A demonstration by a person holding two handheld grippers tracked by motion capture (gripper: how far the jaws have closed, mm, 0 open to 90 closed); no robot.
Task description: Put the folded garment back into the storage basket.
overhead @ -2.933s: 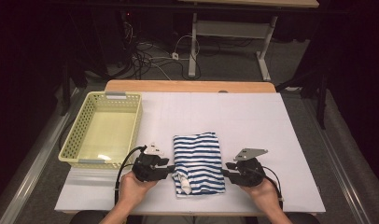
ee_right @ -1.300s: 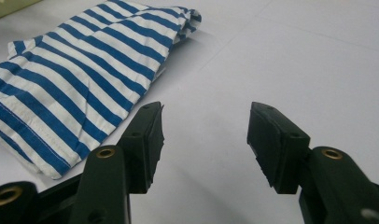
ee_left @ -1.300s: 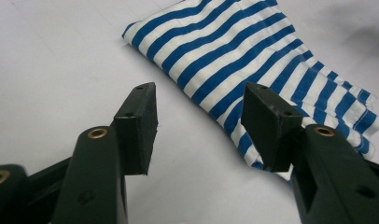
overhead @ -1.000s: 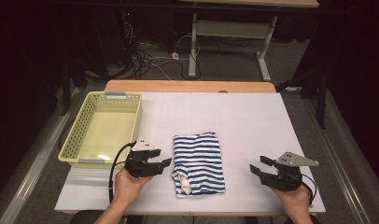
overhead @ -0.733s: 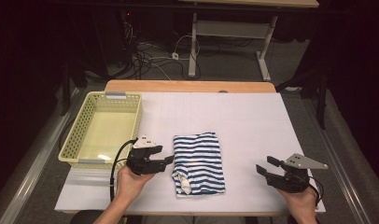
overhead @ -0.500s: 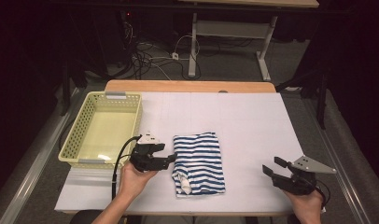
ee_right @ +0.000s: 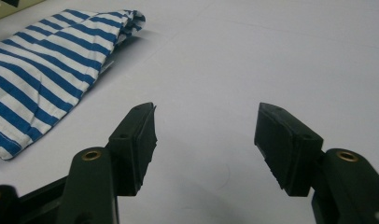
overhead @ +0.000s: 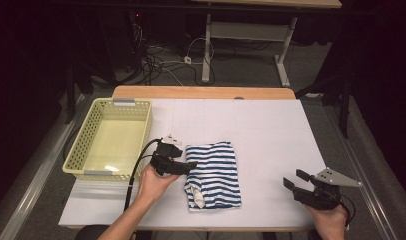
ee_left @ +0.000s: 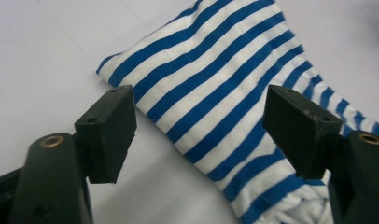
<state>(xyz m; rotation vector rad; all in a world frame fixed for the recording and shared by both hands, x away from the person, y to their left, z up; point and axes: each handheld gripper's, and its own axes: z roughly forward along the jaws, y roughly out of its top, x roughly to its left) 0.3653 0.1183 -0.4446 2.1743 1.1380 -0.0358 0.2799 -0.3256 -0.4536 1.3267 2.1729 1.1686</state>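
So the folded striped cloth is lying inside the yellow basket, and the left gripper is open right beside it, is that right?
Not quite. The high view shows the folded striped cloth lying on the white table, to the right of the yellow basket, not inside it. The rest holds: the left gripper is open right beside the cloth, its jaws having just been opening, with nothing clamped.

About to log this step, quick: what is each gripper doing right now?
Left gripper: open, jaws just opened wider, holding nothing, at the striped cloth's edge.
Right gripper: open, empty, over bare table.
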